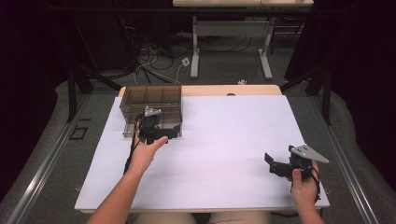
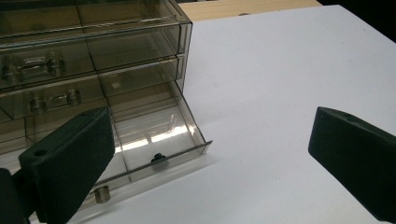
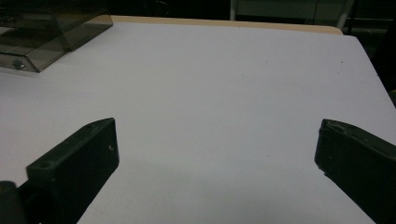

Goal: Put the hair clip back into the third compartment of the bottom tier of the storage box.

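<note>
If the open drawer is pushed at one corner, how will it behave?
The drawer looks like thin clear plastic, so probably light and easy to slide. It holds just one small black part, which may shift. Pushed off-centre, it might skew and jam in the cabinet.

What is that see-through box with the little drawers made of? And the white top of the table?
The drawer box looks like smoky clear plastic: you see through its walls, and the open drawer glints. The white table cover looks matte, maybe paper or board; light wood shows at its far edge.
</note>
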Motion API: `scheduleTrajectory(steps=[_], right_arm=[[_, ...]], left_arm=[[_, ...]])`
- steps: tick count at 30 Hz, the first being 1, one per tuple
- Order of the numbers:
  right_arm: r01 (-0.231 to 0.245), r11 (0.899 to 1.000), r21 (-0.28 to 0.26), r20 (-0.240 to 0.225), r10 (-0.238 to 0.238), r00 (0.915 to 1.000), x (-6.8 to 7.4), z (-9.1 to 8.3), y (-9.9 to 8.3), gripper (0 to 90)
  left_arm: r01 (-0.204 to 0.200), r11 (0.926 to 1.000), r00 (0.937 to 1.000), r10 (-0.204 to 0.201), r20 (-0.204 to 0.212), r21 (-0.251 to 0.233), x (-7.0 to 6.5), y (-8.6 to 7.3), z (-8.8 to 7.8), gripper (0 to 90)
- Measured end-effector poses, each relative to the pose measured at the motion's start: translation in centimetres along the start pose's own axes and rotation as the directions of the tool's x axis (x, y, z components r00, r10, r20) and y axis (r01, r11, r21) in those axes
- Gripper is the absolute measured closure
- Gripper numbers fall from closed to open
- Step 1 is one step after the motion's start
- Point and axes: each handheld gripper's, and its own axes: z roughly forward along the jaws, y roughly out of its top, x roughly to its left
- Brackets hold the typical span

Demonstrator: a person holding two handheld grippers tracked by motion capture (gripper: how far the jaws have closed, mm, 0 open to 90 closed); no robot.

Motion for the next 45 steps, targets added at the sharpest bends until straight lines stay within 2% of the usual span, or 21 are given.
scheduleTrajectory(steps=[4,5,6,8,10,12,18,32,45], right_arm=[[-0.004,1.0,0.007,-0.003,0.004,1.0,0.1,-0.1,0.0,0.0],[0.0,1.0,0.006,-0.004,0.0,1.0,0.1,0.0,0.0,0.0],[-0.001,1.0,0.001,-0.006,0.001,1.0,0.1,0.0,0.0,0.0],[-0.001,1.0,0.002,-0.007,0.001,1.0,0.1,0.0,0.0,0.0],[-0.003,1.0,0.007,-0.003,0.003,1.0,0.1,0.0,0.0,0.0],[-0.006,1.0,-0.003,-0.005,0.006,1.0,0.2,0.1,0.0,0.0],[0.001,1.0,0.008,-0.007,-0.001,1.0,0.2,0.0,0.0,0.0],[-0.001,1.0,0.014,-0.002,0.001,1.0,0.2,-0.1,0.0,0.0],[0.001,1.0,0.004,-0.01,-0.001,0.9999,0.3,-0.1,0.0,0.0]], left_arm=[[-0.004,0.9999,0.9998,0.004,0.02,-0.011,-0.1,-0.2,-0.8,0.5],[-0.012,0.9999,0.9994,0.012,0.033,0.0,-0.1,-0.3,-1.1,0.5],[-0.004,0.9998,0.9993,0.004,0.037,-0.017,-0.2,-0.4,-1.2,0.5],[-0.017,0.9997,0.9986,0.018,0.05,-0.018,-0.2,-0.6,-1.8,0.5],[-0.011,0.9995,0.9977,0.013,0.066,-0.031,-0.3,-0.8,-2.2,0.5],[-0.019,0.999,0.9971,0.022,0.072,-0.04,-0.2,-0.9,-2.7,0.5],[-0.006,0.9974,0.9962,0.012,0.086,-0.071,0.0,-1.4,-4.1,0.5],[0.011,0.9918,0.998,-0.003,0.062,-0.127,1.3,-3.3,-7.5,1.0],[0.03,0.9873,0.9994,-0.027,0.023,-0.156,2.3,-5.6,-10.0,1.4]])
